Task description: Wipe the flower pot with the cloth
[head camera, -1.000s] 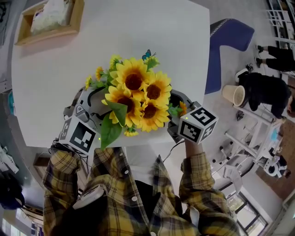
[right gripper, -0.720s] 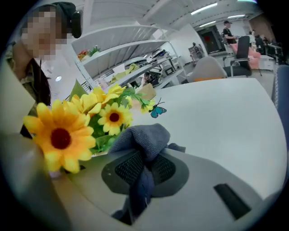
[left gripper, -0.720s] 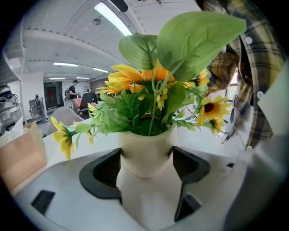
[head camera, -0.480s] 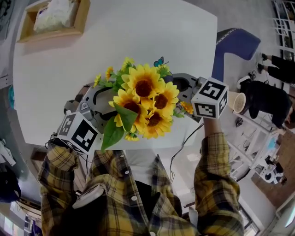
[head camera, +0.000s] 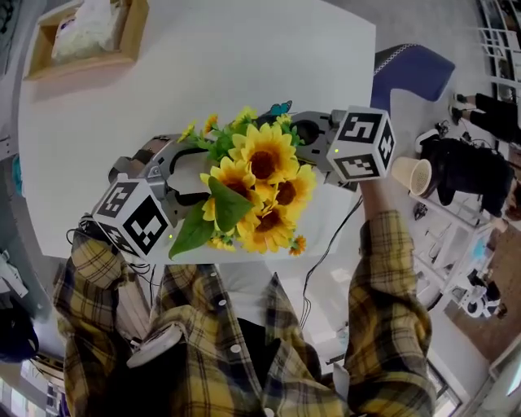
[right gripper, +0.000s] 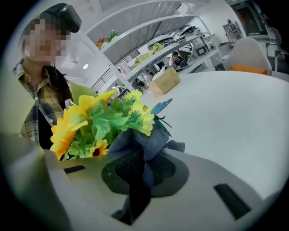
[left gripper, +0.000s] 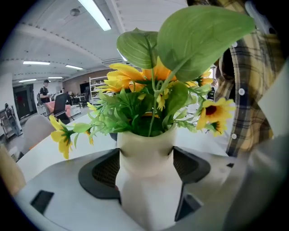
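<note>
A white counter [head camera: 244,65] fills the scene, with a wooden tray [head camera: 81,63] at its far left corner. A blue chair [head camera: 411,69] stands on grey floor [head camera: 423,20] at the right. Strip lights [left gripper: 95,13] cross the ceiling; white shelving [right gripper: 153,45] stands beyond.

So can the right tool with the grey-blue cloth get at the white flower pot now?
Probably yes: the right tool pinches the grey-blue cloth beside the yellow sunflowers, and the left tool holds the white flower pot with its upper wall uncovered.

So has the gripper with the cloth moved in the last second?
Yes. The right gripper has swung away from the table's near edge, farther out over it and round the right side of the flowers.
</note>
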`<control>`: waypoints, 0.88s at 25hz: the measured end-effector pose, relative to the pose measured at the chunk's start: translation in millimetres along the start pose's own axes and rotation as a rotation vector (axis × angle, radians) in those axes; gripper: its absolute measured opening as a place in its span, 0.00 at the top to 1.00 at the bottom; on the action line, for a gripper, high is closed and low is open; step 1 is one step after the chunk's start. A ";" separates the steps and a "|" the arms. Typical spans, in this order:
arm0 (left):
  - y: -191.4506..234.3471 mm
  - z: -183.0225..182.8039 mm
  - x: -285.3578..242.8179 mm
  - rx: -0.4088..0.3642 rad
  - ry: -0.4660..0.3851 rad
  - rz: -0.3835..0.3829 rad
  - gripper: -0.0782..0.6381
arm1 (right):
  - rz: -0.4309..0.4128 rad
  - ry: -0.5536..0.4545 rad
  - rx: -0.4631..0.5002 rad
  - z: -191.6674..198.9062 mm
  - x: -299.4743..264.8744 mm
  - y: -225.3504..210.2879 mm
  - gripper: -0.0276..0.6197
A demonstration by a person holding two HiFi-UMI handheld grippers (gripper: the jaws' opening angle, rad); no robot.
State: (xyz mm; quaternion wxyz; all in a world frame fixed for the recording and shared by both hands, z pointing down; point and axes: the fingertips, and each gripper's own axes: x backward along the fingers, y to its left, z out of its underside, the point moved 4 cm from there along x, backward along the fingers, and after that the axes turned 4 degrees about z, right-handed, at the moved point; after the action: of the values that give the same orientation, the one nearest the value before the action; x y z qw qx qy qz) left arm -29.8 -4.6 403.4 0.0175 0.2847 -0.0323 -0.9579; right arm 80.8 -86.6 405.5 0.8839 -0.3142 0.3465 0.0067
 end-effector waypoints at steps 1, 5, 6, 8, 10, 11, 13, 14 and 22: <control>-0.4 1.4 0.4 0.021 -0.005 -0.018 0.37 | 0.010 -0.015 -0.012 2.0 1.2 0.2 0.91; -9.7 22.6 8.1 0.103 0.065 -0.135 0.37 | 0.047 -0.055 -0.060 16.1 3.3 7.9 0.91; -15.8 29.2 9.8 0.124 0.097 -0.155 0.37 | 0.062 -0.067 -0.075 20.4 3.5 11.1 0.91; -30.3 34.4 12.0 0.193 0.103 -0.190 0.37 | 0.107 -0.104 -0.117 29.7 6.4 18.4 0.91; -45.1 29.9 11.8 0.286 0.066 -0.241 0.37 | 0.162 -0.156 -0.169 39.8 12.9 26.9 0.91; -51.6 25.8 10.6 0.332 0.045 -0.274 0.37 | 0.192 -0.187 -0.198 45.1 16.9 31.6 0.91; -60.1 17.1 7.2 0.421 -0.003 -0.347 0.37 | 0.256 -0.256 -0.261 55.3 24.0 40.3 0.91; -61.7 12.9 5.4 0.461 -0.027 -0.383 0.37 | 0.290 -0.290 -0.293 60.2 26.4 44.6 0.91; -90.2 -23.2 -7.8 0.608 -0.170 -0.500 0.32 | 0.433 -0.521 -0.561 95.9 15.0 114.8 0.91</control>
State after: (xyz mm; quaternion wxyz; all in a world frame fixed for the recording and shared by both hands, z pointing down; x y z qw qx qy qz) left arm -11.9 84.6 381.8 -0.3037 0.1958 -0.2452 -0.8996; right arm 124.2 56.2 387.1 0.8003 -0.4501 0.1544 0.3647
